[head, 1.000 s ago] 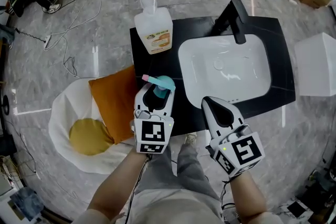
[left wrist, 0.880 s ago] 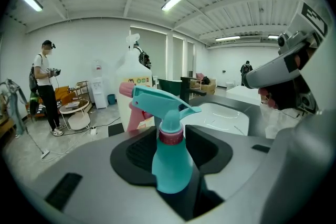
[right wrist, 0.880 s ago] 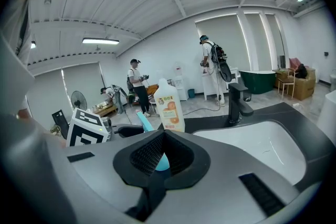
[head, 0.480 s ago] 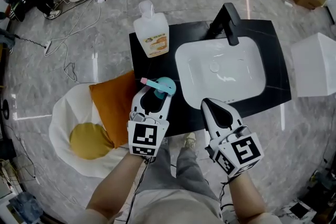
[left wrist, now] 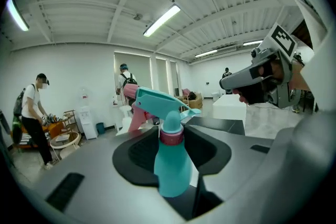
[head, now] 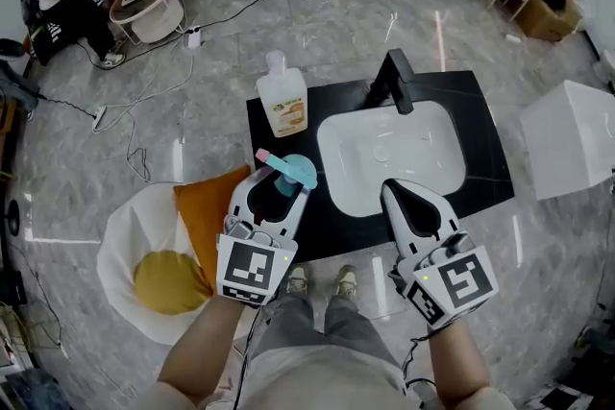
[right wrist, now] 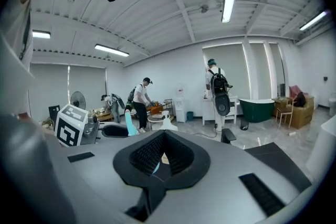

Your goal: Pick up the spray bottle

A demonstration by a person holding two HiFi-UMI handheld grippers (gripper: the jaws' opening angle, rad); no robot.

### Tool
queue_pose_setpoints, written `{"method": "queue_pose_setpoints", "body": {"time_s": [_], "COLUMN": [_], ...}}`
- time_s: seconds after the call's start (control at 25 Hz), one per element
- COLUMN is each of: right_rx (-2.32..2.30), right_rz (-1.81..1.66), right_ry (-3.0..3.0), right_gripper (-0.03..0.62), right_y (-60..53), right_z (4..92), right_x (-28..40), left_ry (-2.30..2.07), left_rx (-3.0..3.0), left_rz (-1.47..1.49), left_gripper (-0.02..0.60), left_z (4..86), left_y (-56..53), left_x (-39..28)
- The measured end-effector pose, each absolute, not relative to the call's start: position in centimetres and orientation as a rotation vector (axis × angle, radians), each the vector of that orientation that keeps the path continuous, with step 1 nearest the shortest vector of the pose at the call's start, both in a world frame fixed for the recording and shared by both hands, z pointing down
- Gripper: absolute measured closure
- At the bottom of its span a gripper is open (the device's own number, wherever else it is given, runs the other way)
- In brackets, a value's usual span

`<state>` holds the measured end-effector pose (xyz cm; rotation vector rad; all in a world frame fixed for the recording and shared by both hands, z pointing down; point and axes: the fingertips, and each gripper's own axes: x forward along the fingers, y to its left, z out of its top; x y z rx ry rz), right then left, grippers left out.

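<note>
The jaws of the left gripper (head: 282, 180) are closing on the spray bottle (left wrist: 170, 165), which stands upright between them over the front left corner of the black counter (head: 288, 134). The right gripper (head: 402, 197) has its jaws pressed together, empty. The sink (head: 404, 170) lies at two o'clock of the spray bottle and a soap bottle (head: 282, 101) at twelve.

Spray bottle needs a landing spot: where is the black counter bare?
Bare: the counter strip right of the sink basin, and the left strip just in front of the soap bottle. Crowded: the back, with soap bottle and faucet.
</note>
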<state>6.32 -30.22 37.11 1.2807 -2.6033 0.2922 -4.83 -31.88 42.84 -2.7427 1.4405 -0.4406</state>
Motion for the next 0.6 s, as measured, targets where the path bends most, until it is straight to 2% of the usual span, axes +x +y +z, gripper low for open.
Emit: {"method": "queue_pose_setpoints", "body": {"time_s": [0.24, 0.6], "right_rx": [1.325, 1.321], "right_rz": [0.194, -0.138], "right_ry": [-2.698, -2.721], "right_gripper": [0.566, 0.566], "right_y": [-29.5, -26.2], "right_z": [30.2, 22.6], "right_x": [6.8, 7.5], "left_ry": [1.379, 1.409], "left_rx": [-2.686, -2.606], "left_rz": [-0.368, -0.142], "left_gripper": [0.419, 0.419], "left_z": [35.7, 25.4], "left_y": [-30.6, -28.0], "left_x": [-4.6, -5.0]}}
